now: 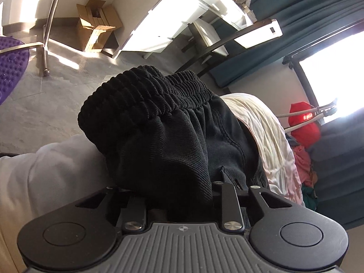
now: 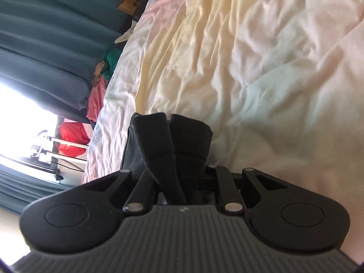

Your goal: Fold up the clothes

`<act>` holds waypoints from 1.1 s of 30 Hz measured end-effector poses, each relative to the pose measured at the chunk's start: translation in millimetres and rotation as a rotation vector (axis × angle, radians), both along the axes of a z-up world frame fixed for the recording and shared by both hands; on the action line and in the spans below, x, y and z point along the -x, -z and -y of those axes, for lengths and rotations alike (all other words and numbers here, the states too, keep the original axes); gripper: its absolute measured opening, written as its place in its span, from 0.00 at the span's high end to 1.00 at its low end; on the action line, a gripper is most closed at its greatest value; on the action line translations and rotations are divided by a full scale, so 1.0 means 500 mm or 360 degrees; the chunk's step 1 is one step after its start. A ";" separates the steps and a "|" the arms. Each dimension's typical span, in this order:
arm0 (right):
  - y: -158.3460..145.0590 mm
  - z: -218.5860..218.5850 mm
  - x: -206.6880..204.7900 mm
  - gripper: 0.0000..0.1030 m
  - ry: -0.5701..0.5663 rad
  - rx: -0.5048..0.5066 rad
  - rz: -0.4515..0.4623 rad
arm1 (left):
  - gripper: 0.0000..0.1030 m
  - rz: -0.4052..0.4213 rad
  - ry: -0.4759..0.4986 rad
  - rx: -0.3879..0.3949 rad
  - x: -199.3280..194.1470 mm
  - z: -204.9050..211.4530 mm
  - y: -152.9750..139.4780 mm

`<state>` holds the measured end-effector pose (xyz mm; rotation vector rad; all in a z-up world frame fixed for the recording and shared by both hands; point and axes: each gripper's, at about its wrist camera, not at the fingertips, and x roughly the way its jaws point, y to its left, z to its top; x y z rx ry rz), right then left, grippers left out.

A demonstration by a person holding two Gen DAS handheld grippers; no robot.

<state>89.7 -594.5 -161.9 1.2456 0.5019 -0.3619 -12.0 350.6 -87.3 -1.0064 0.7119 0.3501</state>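
Note:
My left gripper [image 1: 182, 195] is shut on black trousers [image 1: 163, 136]; their ribbed elastic waistband [image 1: 145, 95] bunches up in front of the camera and hides the fingertips. My right gripper [image 2: 179, 182] is shut on the trousers' two black leg hems [image 2: 168, 141], which stick up between the jaws. The fingertips are hidden by the cloth. Both grippers hold the garment above a bed with a rumpled white and pale yellow sheet [image 2: 250, 56], also seen in the left wrist view [image 1: 268, 132].
A pile of pink, green and red clothes [image 2: 100, 86] lies by the bed's edge under teal curtains [image 2: 45, 34]. A red bag [image 1: 302, 125] sits near the bright window. A cardboard box [image 1: 95, 25], a purple mat [image 1: 11, 66] and white furniture [image 1: 182, 18] stand on the grey floor.

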 end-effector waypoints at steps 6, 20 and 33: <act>0.003 -0.001 -0.009 0.84 -0.0022 0.0035 0.0026 | 0.53 -0.0049 0.0044 -0.0097 0.066 0.036 -0.044; 0.021 0.008 -0.008 0.81 -0.0055 -0.0006 0.0045 | 0.32 0.0112 0.0417 -0.0809 -0.006 0.299 -0.204; 0.012 0.009 -0.004 0.81 -0.0088 0.0018 0.0094 | 0.31 0.0110 0.0839 -0.1157 -0.237 0.643 -0.023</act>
